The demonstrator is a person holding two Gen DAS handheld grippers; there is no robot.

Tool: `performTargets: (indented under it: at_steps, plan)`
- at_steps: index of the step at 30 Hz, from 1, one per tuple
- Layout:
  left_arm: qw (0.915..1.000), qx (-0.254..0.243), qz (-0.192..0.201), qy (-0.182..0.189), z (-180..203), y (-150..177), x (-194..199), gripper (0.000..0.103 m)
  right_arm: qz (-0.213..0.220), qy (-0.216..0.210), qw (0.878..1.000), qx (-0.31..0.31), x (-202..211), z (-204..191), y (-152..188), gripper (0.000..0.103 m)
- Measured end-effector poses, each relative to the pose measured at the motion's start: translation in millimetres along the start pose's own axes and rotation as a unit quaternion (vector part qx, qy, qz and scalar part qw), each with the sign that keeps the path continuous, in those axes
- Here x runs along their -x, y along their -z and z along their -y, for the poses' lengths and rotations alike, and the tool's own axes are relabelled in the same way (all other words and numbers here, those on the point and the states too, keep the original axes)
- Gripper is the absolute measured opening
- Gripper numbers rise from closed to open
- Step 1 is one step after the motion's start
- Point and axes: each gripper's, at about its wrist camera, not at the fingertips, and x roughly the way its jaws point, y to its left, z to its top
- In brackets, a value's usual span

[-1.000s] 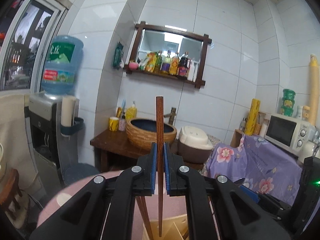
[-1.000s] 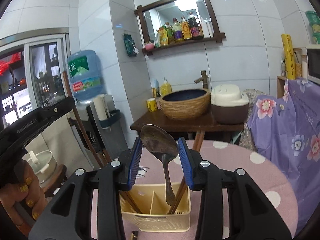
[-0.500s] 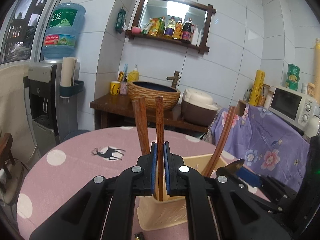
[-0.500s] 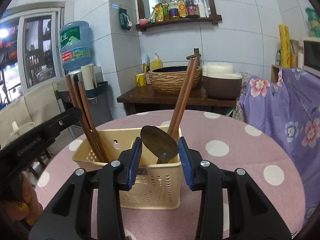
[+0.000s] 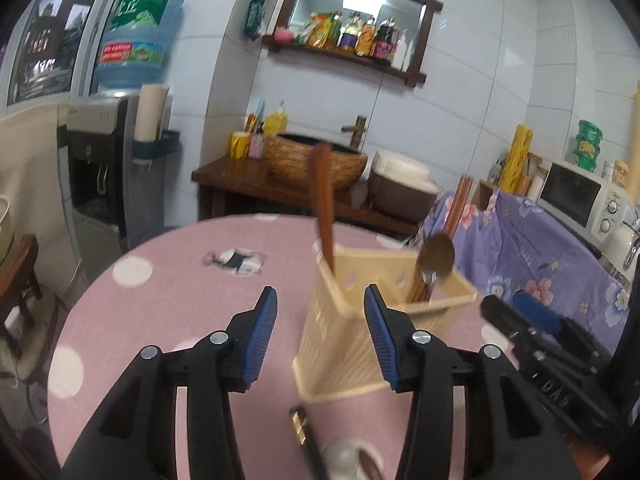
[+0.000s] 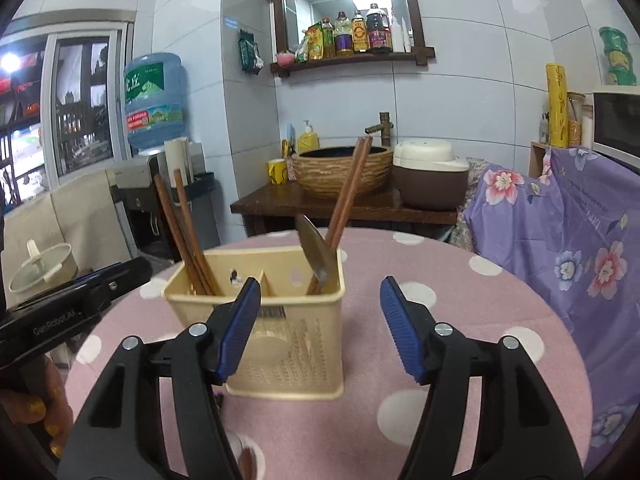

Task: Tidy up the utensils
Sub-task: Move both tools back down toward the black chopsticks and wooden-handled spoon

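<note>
A cream plastic utensil caddy (image 6: 288,344) stands on the pink dotted round table (image 6: 460,320); it also shows in the left wrist view (image 5: 344,340). Brown chopsticks (image 6: 186,240) lean in its left compartment. More chopsticks (image 6: 348,196) and a metal spoon (image 6: 316,256) stand in its right compartment. My left gripper (image 5: 320,316) is open and empty, just in front of the caddy. My right gripper (image 6: 320,320) is open and empty, also in front of the caddy. The spoon shows in the left wrist view (image 5: 434,258).
A dark utensil with a gold end (image 5: 302,432) and a pale spoon (image 5: 348,460) lie on the table near the front edge. A wooden side table with a woven basin (image 6: 340,172) and a rice cooker (image 6: 430,178) stands behind. A water dispenser (image 6: 156,120) stands left.
Both grippers have opened. The left let go of a chopstick and the right let go of the spoon, both now standing in the caddy. Both grippers have drawn back a little.
</note>
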Motion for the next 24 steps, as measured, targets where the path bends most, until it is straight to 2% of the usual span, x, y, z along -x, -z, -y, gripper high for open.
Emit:
performTargets:
  at_steps: [5, 8, 12, 18, 22, 24]
  plan:
    - [0.9967, -0.010, -0.078, -0.016, -16, 44, 6, 0.044, -0.095, -0.018, 0.995, 0.002, 8, -7, 42, 0.062]
    - [0.9917, -0.023, -0.125, -0.015, -16, 77, 4, 0.038, -0.127, -0.018, 0.992, -0.002, 13, -11, 72, 0.061]
    - [0.9849, -0.016, -0.173, -0.003, -16, 107, -3, 0.031, -0.158, -0.011, 0.987, -0.005, 17, -13, 106, 0.061]
    - [0.9823, -0.043, -0.182, 0.003, 1, 119, -6, 0.030, -0.173, -0.012, 0.984, -0.037, 25, -4, 129, 0.061]
    - [0.9791, -0.055, -0.195, -0.009, 9, 128, -15, 0.029, -0.171, -0.017, 0.984, -0.044, 29, -4, 129, 0.061]
    - [0.9797, -0.063, -0.189, -0.022, 10, 131, -15, 0.029, -0.171, -0.019, 0.984, -0.042, 30, -5, 128, 0.061]
